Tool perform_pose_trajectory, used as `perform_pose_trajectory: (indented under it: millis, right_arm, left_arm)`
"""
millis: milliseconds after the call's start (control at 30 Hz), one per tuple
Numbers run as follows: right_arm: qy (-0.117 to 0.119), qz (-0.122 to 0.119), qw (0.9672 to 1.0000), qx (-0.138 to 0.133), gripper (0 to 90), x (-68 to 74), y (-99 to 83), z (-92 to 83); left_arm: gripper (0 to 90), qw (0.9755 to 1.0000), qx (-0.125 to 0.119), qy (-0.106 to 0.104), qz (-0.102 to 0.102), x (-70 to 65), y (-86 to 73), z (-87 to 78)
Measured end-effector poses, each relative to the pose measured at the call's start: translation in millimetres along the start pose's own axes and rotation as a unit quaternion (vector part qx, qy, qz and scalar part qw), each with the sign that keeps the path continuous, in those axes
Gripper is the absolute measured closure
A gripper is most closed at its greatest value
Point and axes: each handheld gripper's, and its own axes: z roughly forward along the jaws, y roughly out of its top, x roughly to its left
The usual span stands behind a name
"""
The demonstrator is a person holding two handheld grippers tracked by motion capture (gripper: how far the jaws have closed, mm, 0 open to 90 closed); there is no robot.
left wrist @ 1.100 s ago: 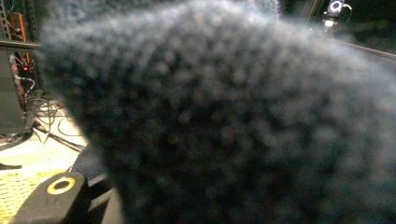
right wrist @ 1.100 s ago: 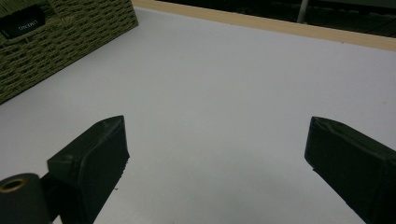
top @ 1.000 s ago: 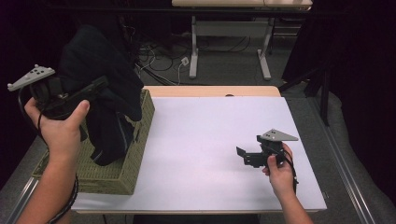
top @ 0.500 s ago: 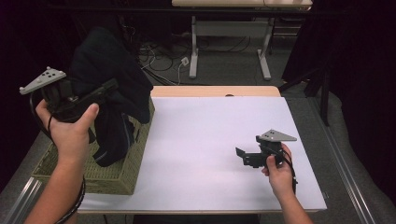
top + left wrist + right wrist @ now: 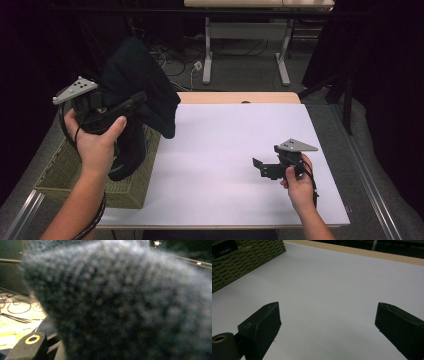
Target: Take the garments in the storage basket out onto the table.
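The white table (image 5: 225, 165) spreads wide under both grippers, with a woven basket (image 5: 60, 170) at its left edge, under and just below the left gripper's fingers. A large dark knitted garment (image 5: 140, 85) hangs from the left gripper (image 5: 137, 100), lifted above the basket; its lower end still dips into the basket while its bulk drapes over and past the fingertips toward the table. In the left gripper view the blurred knit lies right against the camera, hiding the jaws, yet the high view shows them closed on the cloth.

Compared with a second ago, the left hand (image 5: 95, 140) has carried the garment higher and further right, so more cloth is clear of the basket.

The right gripper (image 5: 327, 322) rests low over bare table, jaws spread wide with nothing between them, unmoved since then. A dark label (image 5: 224, 250) on the basket wall, far left of these fingers, bears pale lettering too small to read.
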Motion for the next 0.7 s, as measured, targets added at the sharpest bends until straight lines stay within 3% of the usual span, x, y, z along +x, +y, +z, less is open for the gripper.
perform_pose_trajectory:
  millis: [700]
  right_arm:
    - [-0.003,-0.002,1.0,0.006,6.4,0.6,-1.3,2.1]
  left_arm:
    - [62.3,0.9992,0.028,-0.03,-0.001,-13.6,-26.8,26.9]
